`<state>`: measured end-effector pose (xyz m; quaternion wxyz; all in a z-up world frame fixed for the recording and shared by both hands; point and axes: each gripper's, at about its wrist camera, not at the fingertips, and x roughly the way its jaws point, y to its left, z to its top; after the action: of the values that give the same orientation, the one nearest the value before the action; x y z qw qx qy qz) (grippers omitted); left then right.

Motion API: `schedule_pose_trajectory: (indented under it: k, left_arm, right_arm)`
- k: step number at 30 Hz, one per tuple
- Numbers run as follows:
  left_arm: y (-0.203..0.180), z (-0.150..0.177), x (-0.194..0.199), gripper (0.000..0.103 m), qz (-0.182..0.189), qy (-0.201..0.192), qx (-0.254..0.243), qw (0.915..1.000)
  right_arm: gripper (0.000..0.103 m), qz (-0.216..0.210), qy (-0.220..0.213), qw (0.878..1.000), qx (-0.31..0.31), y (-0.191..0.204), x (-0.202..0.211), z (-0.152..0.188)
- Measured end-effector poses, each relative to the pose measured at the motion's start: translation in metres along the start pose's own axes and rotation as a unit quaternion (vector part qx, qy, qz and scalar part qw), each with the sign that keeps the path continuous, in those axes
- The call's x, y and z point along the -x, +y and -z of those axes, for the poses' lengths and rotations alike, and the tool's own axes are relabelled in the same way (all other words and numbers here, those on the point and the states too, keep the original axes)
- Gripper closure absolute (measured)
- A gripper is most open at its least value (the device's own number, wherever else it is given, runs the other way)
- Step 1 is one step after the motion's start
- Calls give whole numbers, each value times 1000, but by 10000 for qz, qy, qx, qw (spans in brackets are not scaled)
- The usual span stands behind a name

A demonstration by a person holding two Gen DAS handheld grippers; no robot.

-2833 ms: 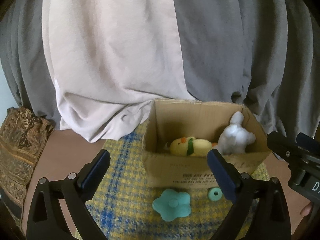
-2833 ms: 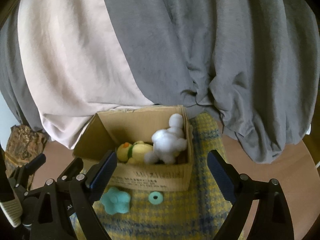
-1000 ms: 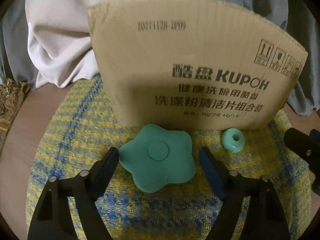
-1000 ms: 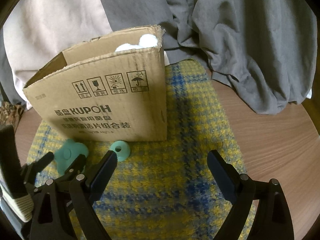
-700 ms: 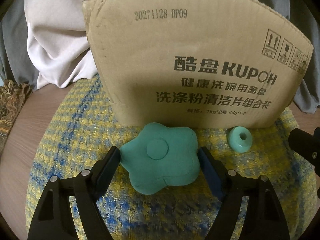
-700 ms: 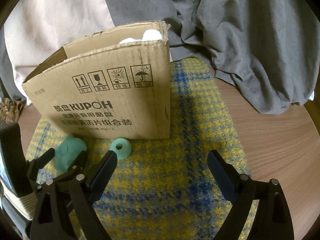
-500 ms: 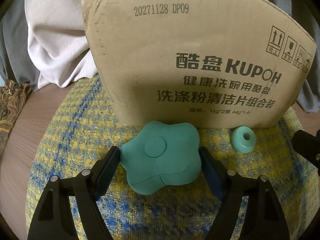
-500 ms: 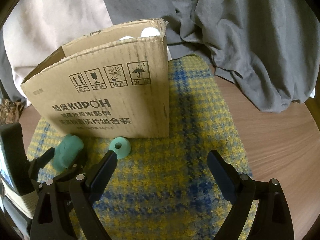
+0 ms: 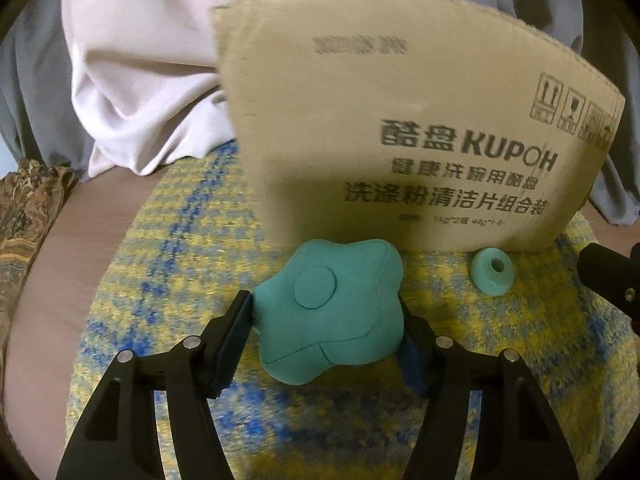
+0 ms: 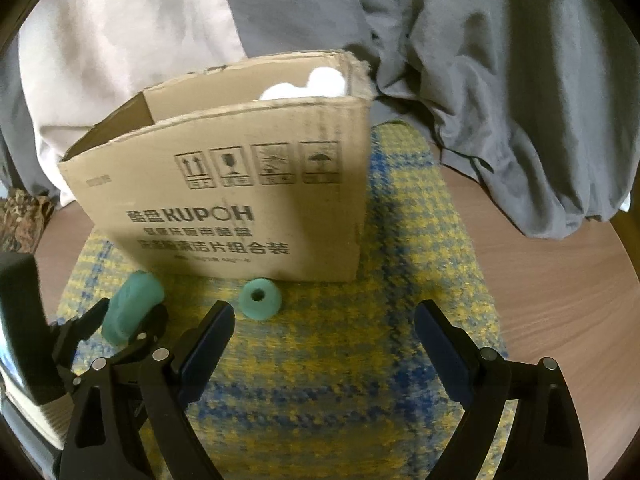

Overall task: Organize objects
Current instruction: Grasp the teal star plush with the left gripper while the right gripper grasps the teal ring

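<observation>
A white plush (image 10: pixel 316 82) sits in the box (image 10: pixel 248 200). The left hand-held gripper (image 9: pixel 326 334), jaws just closing, clamps the star (image 9: pixel 332 316); the ring (image 10: pixel 260 298) waits before the right hand-held gripper (image 10: pixel 324 344), which gapes empty.

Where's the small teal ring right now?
The small teal ring lies on the plaid mat at the foot of the cardboard box, just ahead of the right tongs and right of the teal flower cushion.
</observation>
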<state>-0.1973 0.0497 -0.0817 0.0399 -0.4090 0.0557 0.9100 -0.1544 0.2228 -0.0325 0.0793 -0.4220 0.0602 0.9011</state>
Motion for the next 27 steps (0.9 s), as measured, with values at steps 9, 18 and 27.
schedule_pose_trajectory:
  k: [9, 18, 27]
  left_arm:
    - [36, 0, 19, 39, -188, -185, 299, 9992]
    - [51, 4, 20, 39, -301, -244, 423, 9984]
    - [51, 7, 11, 39, -243, -149, 428, 9987]
  right_arm:
    - [12, -150, 237, 9996, 94, 31, -26, -6]
    - [42, -3, 575, 9983, 137, 49, -67, -4]
    - [62, 30, 639, 9978, 178, 55, -80, 1]
